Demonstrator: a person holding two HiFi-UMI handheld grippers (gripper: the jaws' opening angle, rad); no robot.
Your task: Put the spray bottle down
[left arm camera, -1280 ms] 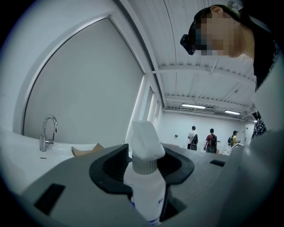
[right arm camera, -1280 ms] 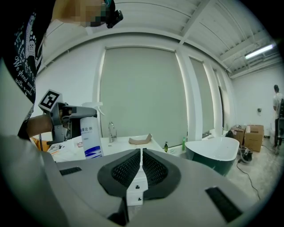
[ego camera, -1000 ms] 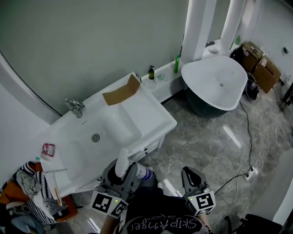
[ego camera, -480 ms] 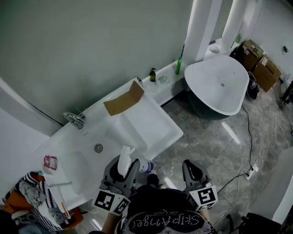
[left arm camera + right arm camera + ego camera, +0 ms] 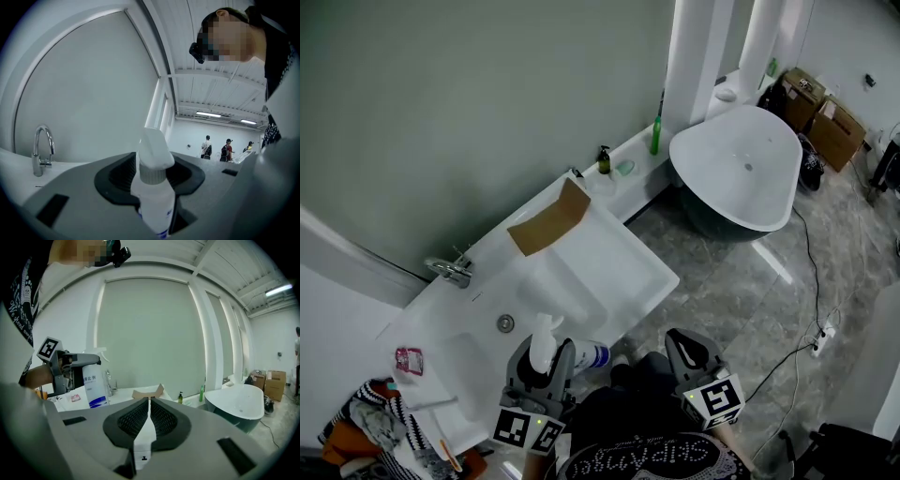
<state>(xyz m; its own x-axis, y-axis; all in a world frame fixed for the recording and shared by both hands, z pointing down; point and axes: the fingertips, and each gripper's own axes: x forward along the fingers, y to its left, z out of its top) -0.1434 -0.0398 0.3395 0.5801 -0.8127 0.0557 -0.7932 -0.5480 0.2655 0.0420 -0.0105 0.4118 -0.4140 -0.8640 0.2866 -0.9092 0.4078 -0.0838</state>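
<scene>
Head view: both grippers are held out level in front of the person, side by side near the bottom edge. The left gripper point(image 5: 546, 354) reaches toward the front edge of the sink counter point(image 5: 619, 258). Its fingers are clamped on the bottle point(image 5: 581, 355). The white spray head sticks up between the fingers, and the blue-labelled body shows just to their right. The right gripper point(image 5: 686, 347) is well apart from the bottle, over the grey floor, and carries nothing. A tap point(image 5: 450, 270) stands at the counter's back and a cardboard piece point(image 5: 548, 223) lies on it. A tub point(image 5: 741, 169) sits further off.

Left gripper view: the jaws stand part open with the pads pressed against the bottle point(image 5: 153, 199) on either side. It sits upright deep in the grip, with its spray head point(image 5: 153, 150) above the pads. The tap point(image 5: 41, 151) rises at the left.

Right gripper view: the right gripper point(image 5: 149, 414) tilts slightly down, its jaws together with nothing between them. At the left, the left gripper point(image 5: 66, 365) grips the bottle point(image 5: 94, 386) near its top. The body hangs upright above the counter point(image 5: 122, 393); I cannot tell whether its base touches.
</scene>
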